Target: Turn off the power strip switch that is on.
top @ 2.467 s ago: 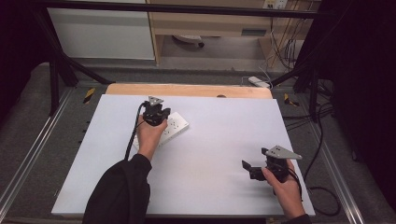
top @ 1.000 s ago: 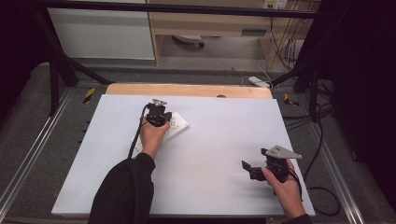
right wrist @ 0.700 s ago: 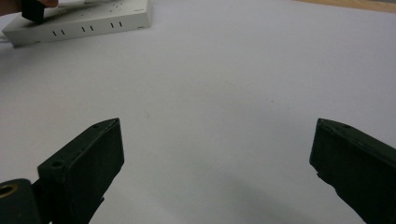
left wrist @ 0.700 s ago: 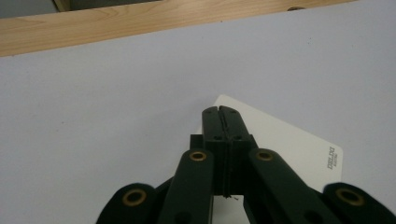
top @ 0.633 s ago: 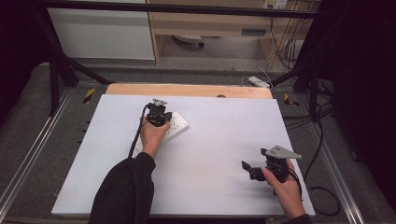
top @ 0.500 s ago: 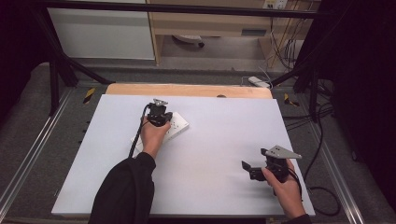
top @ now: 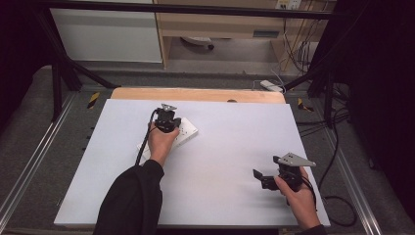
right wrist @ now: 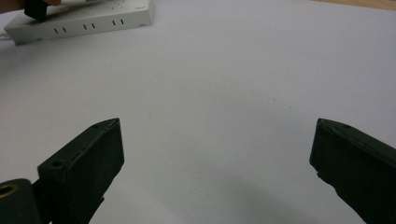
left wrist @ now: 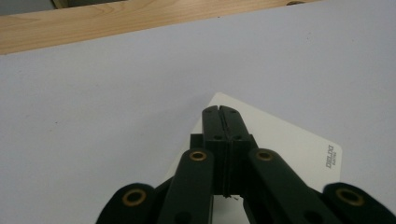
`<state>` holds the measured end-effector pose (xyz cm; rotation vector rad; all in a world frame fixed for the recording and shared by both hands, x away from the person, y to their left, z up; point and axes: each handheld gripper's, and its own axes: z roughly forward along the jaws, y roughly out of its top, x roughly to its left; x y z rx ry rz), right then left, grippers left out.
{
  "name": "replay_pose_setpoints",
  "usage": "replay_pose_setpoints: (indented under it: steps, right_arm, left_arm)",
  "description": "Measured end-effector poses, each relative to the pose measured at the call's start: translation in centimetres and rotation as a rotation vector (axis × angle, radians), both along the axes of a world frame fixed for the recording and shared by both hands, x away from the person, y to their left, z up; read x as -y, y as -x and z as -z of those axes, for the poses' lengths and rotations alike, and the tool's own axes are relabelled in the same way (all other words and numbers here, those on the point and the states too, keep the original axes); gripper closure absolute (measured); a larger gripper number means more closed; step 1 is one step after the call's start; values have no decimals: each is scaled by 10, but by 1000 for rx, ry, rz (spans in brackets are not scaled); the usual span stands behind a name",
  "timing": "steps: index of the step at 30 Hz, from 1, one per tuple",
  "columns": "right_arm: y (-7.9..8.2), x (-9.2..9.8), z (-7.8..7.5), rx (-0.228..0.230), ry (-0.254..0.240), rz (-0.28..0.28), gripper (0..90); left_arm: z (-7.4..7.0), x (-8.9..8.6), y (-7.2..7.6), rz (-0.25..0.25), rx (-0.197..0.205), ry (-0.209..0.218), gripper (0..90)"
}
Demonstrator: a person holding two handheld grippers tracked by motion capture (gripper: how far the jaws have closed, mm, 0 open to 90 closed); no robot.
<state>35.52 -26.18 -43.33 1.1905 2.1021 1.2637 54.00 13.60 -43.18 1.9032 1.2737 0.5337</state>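
On the tabletop: white tabletop [top: 220, 161] with one white power strip [top: 183, 133] lying flat, toward 11 o'clock of the sheet's centre, wooden edge [top: 195, 94] beyond it at 12.
Left gripper: left gripper [left wrist: 223, 122] sits over the strip; fingers [left wrist: 212, 128] pressed together, nothing seen between them; tips above the strip's top face near one corner. Contact with the strip: cannot tell.
Right gripper: right gripper [right wrist: 217, 154] low at about 4 o'clock on the sheet, well apart from the strip; fingers [right wrist: 88, 158] spread wide, holding nothing, bare sheet between them.
Strip from right gripper: up at 11 o'clock in the right gripper view, side slots facing the camera.
Strip axis: long axis runs diagonally, roughly 8 to 2 o'clock in the high view; near half hidden under the left hand [top: 160, 143].
Nearer hand: left, clearly; already on top of the thing.
Key relation (judgement): any grab likely needs the left fingers to part first, since they are shut above the strip and not around it; right would have to cross the sheet.
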Motion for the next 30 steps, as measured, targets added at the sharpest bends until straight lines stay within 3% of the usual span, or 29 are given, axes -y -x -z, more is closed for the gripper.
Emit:
replay_pose_setpoints:
  steps: [19,30]
  right_arm:
    - [0,0,0,-10,1,-3,33]
    - [0,0,0,-4,-3,-3,33]
  left_arm:
    - [0,3,-3,11,-29,-3,900]
    - [0,7,-2,17,-8,7,900]
